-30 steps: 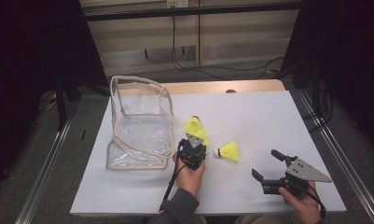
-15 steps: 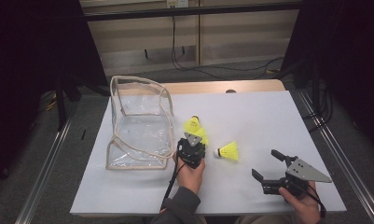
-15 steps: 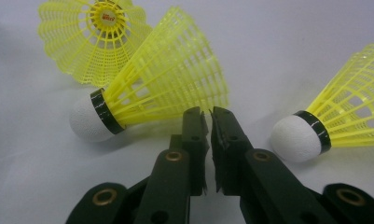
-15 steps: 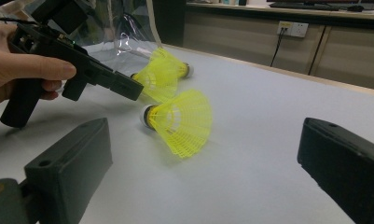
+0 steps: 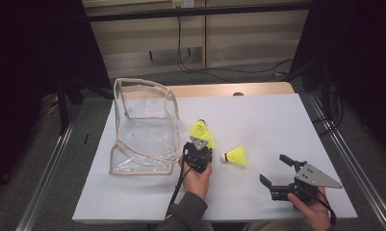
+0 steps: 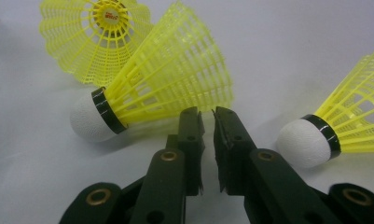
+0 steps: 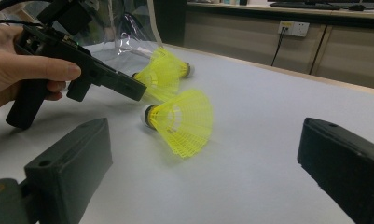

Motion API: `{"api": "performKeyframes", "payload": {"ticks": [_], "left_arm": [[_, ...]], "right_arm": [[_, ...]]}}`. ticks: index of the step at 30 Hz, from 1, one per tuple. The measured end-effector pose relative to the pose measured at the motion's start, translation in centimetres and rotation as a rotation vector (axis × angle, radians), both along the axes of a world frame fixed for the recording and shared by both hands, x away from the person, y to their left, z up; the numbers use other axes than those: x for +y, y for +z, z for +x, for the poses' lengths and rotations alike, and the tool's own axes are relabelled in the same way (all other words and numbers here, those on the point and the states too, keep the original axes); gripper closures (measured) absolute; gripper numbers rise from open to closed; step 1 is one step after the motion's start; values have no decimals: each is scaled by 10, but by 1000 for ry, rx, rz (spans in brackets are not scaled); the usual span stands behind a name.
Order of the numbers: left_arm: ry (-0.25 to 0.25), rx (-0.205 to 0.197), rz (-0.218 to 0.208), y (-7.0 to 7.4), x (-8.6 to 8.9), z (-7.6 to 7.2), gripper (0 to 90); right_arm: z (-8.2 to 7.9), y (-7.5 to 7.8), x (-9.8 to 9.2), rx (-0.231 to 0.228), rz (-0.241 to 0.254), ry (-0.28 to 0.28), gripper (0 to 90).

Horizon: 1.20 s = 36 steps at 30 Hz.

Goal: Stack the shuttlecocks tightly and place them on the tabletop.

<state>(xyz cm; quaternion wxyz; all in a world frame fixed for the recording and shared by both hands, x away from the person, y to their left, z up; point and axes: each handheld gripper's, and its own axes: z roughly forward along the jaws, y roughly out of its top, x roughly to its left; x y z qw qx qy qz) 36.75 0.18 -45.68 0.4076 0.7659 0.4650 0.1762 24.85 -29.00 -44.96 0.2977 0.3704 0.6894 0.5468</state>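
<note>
Three yellow shuttlecocks lie on the white table (image 5: pixel 277 120). Two of them (image 5: pixel 200 129) overlap beside the clear bag; in the left gripper view the nearer one (image 6: pixel 170 88) lies on its side, the other (image 6: pixel 96 42) behind it. The third (image 5: pixel 236 155) lies apart, to their right (image 6: pixel 348 121). My left gripper (image 5: pixel 202 140) (image 6: pixel 209 114) points at the pair, its tips at the nearer skirt's rim. Its jaws have just been opening but stand shut to a thin slit, with nothing between them. My right gripper (image 5: pixel 273 168) (image 7: pixel 203 135) rests open near the front right, facing the third shuttlecock (image 7: pixel 182 119).
A clear plastic zip bag (image 5: pixel 142 125) with beige edging stands open at the table's left, close to the shuttlecock pair. The table's front edge runs just below both hands. Dark curtains and metal rails flank the table.
</note>
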Motion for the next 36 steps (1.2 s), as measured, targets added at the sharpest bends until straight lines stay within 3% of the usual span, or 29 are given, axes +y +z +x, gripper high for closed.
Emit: {"api": "performKeyframes", "payload": {"ticks": [9,18,22,28,36], "left_arm": [[-32,-10,-5,4,-1,-5,778],[-85,-22,-35,13,-2,-17,678],[-103,-16,-31,16,2,-19,616],[-142,-8,-70,18,4,-27,561],[-171,4,-84,17,9,-33,475]], "right_arm": [[0,0,0,1,3,-1,25],[-1,1,0,1,4,-3,25],[-1,1,0,0,3,-1,25],[0,0,0,2,-5,-3,25],[0,0,-1,1,-7,-7,25]]}}
